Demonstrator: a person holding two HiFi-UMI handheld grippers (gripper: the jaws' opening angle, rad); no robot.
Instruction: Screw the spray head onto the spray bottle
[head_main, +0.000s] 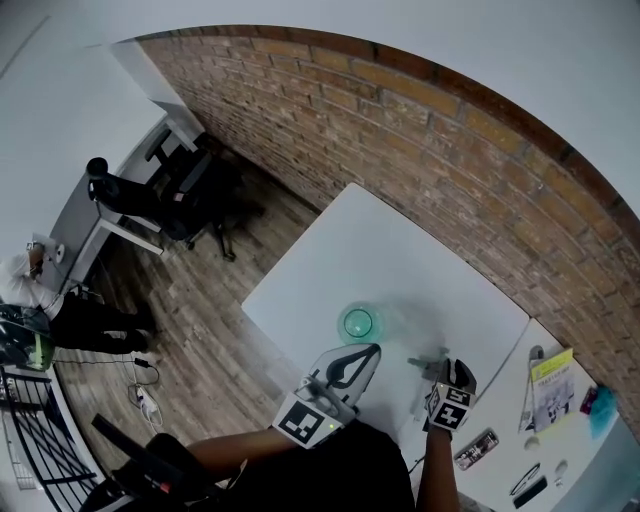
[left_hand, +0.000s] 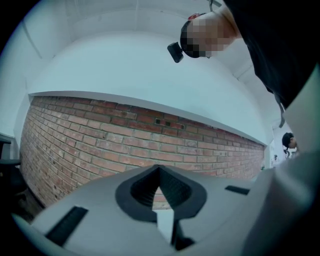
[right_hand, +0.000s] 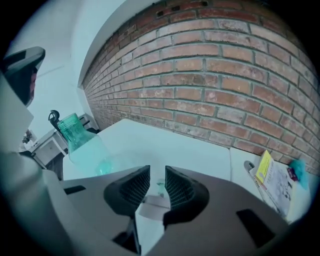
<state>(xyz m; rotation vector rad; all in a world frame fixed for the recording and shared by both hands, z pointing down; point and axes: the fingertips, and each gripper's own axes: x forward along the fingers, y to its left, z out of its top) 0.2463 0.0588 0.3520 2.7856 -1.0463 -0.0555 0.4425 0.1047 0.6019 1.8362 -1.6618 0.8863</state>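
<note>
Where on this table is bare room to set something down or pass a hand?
Bare: the far half of the table, between the bottle and the brick wall. Crowded: the near edge, with spray head, left gripper and right gripper, and the side table around the booklet.

With left claw (left_hand: 159, 171) closed and level, right claw (right_hand: 157, 176) tilts down, slightly parted, seemingly empty.

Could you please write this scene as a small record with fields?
bottle: green, clear, standing on the white table, neck bare
spray head: lying on the table beside the bottle, not touching it
left gripper: jaws shut, empty
right gripper: jaws apart, aimed at the spray head, not gripping it
task: spray head not yet on
</note>
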